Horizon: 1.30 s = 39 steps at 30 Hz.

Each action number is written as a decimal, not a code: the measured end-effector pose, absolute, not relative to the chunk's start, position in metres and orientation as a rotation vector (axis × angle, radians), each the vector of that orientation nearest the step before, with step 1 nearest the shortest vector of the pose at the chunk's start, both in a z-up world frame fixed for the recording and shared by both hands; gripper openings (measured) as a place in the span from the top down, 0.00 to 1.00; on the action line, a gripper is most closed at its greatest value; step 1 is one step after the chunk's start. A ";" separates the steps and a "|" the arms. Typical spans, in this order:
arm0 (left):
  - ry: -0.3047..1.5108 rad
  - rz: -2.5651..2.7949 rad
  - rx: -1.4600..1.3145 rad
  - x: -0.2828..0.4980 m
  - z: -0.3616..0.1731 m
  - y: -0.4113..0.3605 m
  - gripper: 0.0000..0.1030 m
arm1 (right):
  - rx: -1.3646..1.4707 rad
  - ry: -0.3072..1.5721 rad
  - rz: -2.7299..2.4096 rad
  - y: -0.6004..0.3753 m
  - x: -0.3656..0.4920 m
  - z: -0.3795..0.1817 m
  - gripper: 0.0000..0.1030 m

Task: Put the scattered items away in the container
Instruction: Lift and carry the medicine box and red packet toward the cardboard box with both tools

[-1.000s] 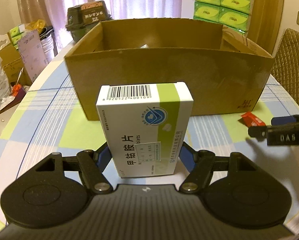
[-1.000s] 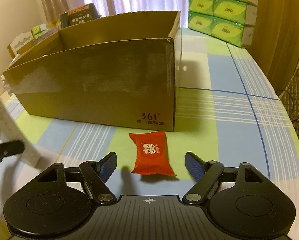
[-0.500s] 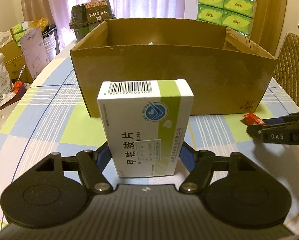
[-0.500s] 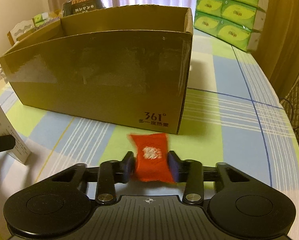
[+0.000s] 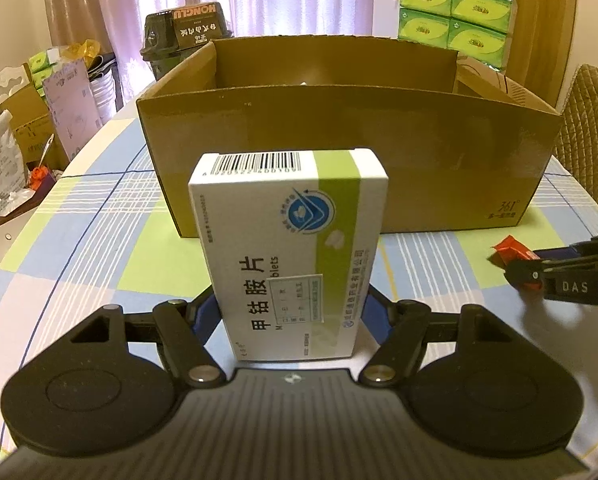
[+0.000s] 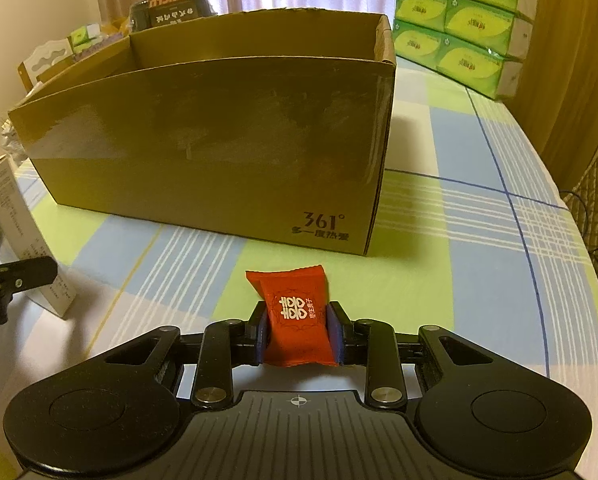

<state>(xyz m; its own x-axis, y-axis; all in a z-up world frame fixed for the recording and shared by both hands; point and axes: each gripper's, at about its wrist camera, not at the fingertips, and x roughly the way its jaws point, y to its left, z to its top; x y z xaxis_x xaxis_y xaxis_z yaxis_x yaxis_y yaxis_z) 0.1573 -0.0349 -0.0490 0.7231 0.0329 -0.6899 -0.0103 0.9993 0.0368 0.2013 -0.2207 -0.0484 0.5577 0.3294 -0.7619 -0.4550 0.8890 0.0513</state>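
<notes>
Both loaded: left tool (image 5: pixel 291 316) clamped on upright pillbox (image 5: pixel 289 248), right tool (image 6: pixel 299 334) pinching red candy (image 6: pixel 297 314). Carton (image 6: pixel 219 136) dead ahead of each, rim above both loads; lift, then forward.

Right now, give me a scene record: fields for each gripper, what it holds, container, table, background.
left gripper: shut on medicine box, held upright in front of the container
right gripper: shut on red candy packet
container: open cardboard box, on the table; contents mostly hidden by its wall
table: checked cloth, blue, green, white
background: green tissue packs, stacked behind the box on the table
items in container yet: neither held item
</notes>
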 end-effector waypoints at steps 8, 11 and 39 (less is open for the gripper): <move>0.824 -0.067 0.118 0.148 -0.027 -0.034 0.35 | -0.147 0.870 0.468 -0.223 0.191 -0.042 0.68; 0.909 -0.131 0.160 0.142 -0.022 -0.031 0.35 | -0.132 0.876 0.469 -0.225 0.183 -0.037 0.68; 0.916 -0.206 0.199 0.133 -0.065 -0.038 0.34 | -0.088 0.876 0.486 -0.216 0.147 -0.046 0.68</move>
<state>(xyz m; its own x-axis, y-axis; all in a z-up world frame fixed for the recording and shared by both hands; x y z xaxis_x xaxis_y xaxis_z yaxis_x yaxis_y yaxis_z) 0.1331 -0.0376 -0.0649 0.5921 -0.0909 -0.8007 0.2599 0.9621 0.0830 0.1474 -0.2162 -0.0461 0.5394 0.3728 -0.7550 -0.4433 0.8881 0.1218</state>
